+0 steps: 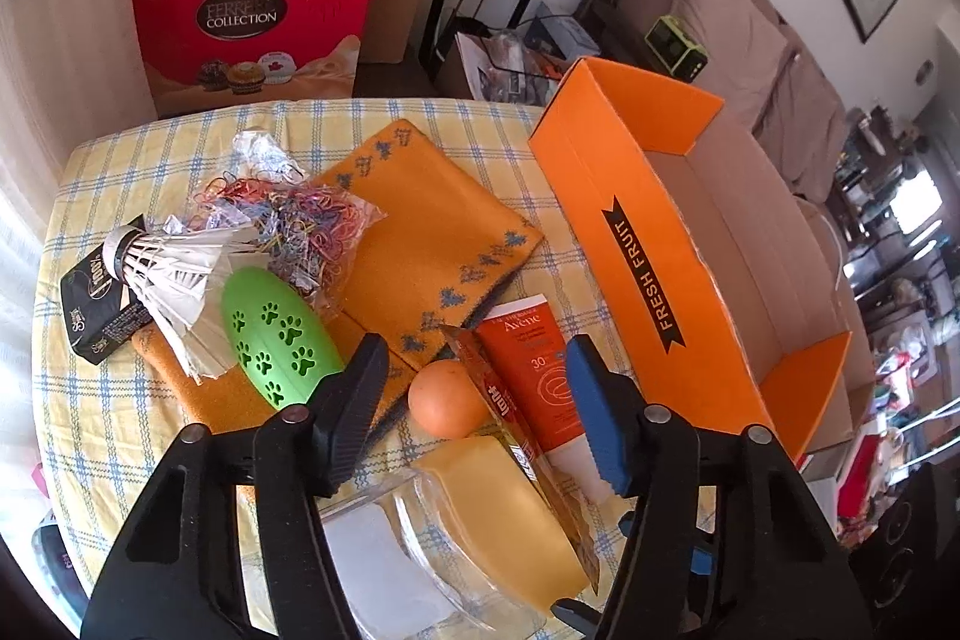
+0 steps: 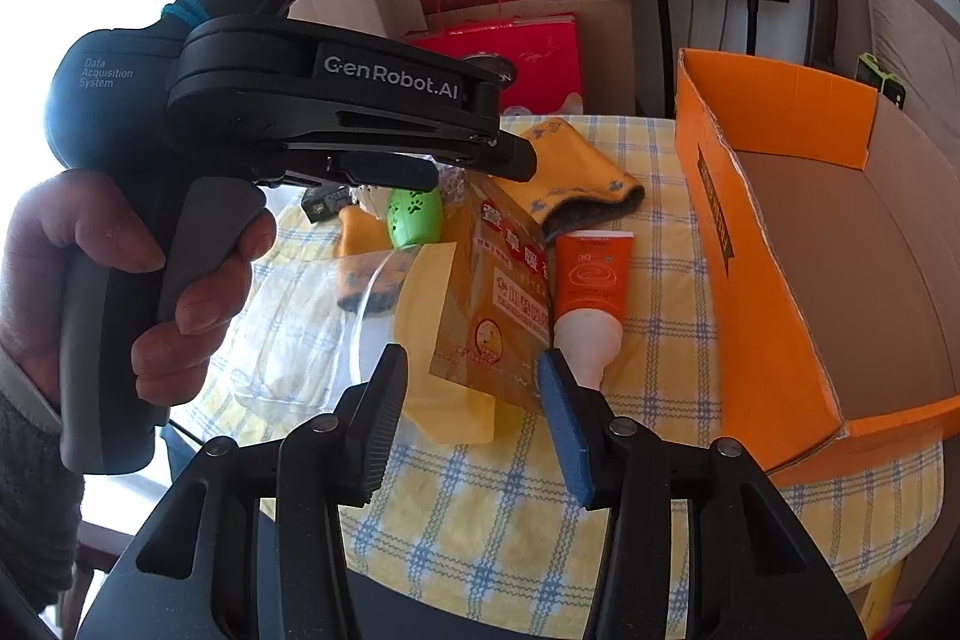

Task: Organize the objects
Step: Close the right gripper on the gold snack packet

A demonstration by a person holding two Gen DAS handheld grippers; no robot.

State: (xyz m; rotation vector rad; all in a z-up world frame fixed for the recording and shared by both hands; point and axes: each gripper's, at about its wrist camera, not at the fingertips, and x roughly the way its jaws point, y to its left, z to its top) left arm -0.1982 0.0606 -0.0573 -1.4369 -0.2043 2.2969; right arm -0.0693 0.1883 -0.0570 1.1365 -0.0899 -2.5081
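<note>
A checked tablecloth (image 1: 120, 418) is shown crowded with objects beside an empty orange box (image 1: 672, 244) marked FRESH FRUIT. The left gripper (image 1: 474, 400) is held over an orange ball (image 1: 444, 400), its fingers partly spread and gripping nothing; a sunscreen tube (image 1: 540, 382) lies just beside the ball. The right gripper (image 2: 474, 424) is poised before a tan packet (image 2: 498, 304), its fingers likewise apart and empty. A green paw-print case (image 1: 273, 343) lies further left.
</note>
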